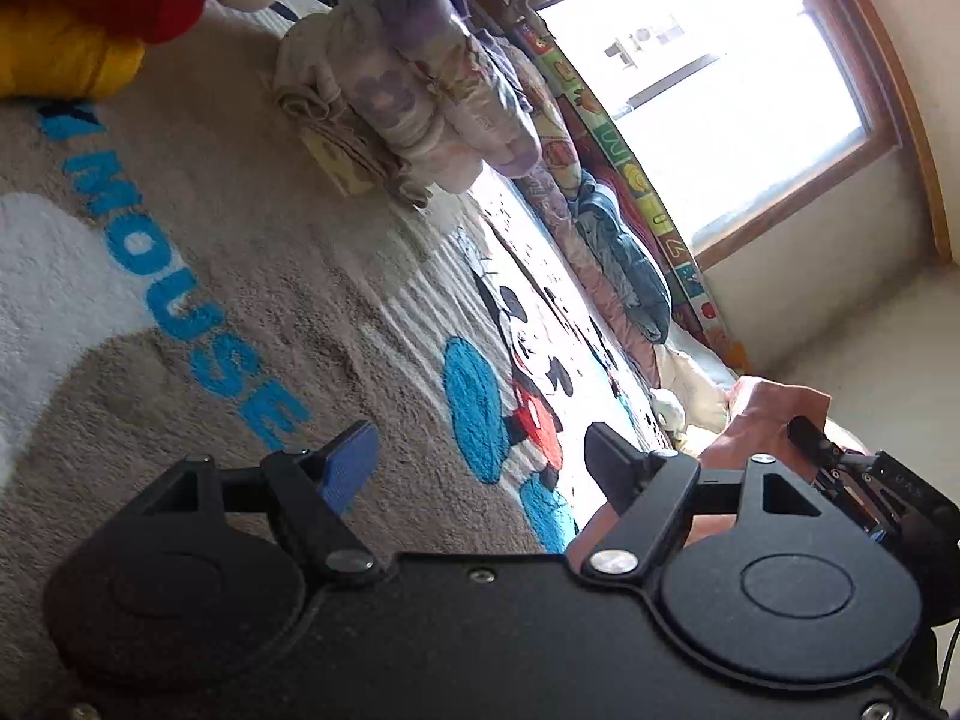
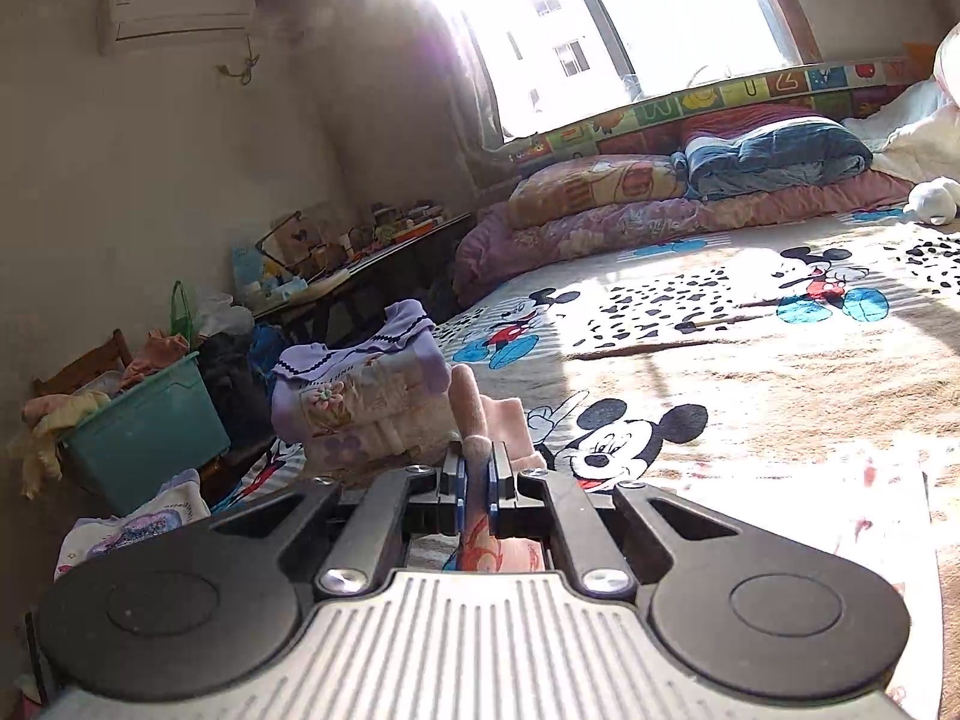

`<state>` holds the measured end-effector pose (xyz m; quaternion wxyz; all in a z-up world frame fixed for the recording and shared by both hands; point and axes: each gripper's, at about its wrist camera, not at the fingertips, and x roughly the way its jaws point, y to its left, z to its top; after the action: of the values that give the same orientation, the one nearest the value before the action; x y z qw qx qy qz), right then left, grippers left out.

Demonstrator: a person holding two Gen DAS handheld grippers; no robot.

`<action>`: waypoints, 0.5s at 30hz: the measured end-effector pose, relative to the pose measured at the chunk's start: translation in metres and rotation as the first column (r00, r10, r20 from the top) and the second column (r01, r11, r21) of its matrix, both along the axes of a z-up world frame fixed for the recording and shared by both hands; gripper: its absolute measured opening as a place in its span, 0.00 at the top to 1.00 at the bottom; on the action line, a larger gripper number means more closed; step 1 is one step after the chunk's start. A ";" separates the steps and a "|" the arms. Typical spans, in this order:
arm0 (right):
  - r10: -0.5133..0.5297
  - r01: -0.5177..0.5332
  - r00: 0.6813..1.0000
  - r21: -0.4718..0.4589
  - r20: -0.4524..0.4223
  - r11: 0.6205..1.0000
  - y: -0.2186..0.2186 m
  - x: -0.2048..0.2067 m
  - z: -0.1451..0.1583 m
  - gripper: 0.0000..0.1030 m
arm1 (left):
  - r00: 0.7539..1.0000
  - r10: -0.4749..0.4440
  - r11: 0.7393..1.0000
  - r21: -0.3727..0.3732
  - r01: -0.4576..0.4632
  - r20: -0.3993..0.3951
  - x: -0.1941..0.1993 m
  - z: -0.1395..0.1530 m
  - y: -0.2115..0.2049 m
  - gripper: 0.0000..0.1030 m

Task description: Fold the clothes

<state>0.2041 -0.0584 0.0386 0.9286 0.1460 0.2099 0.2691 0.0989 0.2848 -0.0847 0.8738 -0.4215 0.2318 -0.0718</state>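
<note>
Left wrist view: left tongs (image 1: 480, 450) spread wide, empty, over the blanket (image 1: 252, 276); pink garment (image 1: 774, 414) to their right, partly hidden behind the finger. Folded stack (image 1: 408, 96) far ahead.

Right wrist view: right tongs (image 2: 477, 474) clenched on pink garment (image 2: 480, 414), lower part hidden. Left, green bin (image 2: 144, 426) holds rumpled clothes.

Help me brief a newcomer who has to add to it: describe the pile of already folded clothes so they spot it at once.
Start from the Mickey Mouse blanket covering the bed. Near its edge on the side of the green bin stands the stack of folded clothes. Unlike the loose garments spilling from the bin, it is a neat pile of pale printed pieces topped by a lilac garment with a dark-trimmed collar.
</note>
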 end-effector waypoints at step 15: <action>-0.113 0.113 0.994 0.084 -0.001 0.990 -0.096 -0.012 0.006 0.91 | 0.931 -0.362 0.815 0.471 0.337 -0.041 -0.017 -0.009 -0.178 0.22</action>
<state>0.1922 -0.1548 0.0446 0.9358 0.1958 0.1883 0.2248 0.0815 0.1066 -0.0933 0.9270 -0.1452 0.2934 -0.1833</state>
